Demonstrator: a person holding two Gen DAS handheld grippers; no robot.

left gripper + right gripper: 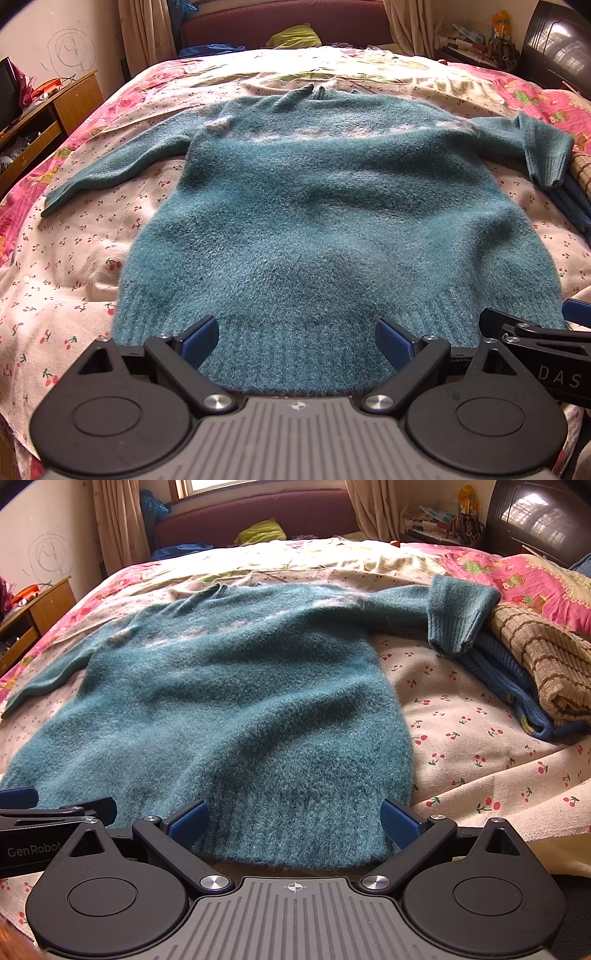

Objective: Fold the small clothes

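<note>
Sweater (325,206) lies flat on the bed sheet (74,280), hem toward us, sleeves spread to both sides. We hold the left gripper (297,341) and right gripper (295,821) spread wide above the hem, gripping nothing, with folded clothes (532,672) stacked beside the right sleeve

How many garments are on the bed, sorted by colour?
Teal sweater, spread flat: 1
Blue knit, in the pile at the right: 1
Tan striped knit, on top of the blue one: 1
Total: 3
</note>
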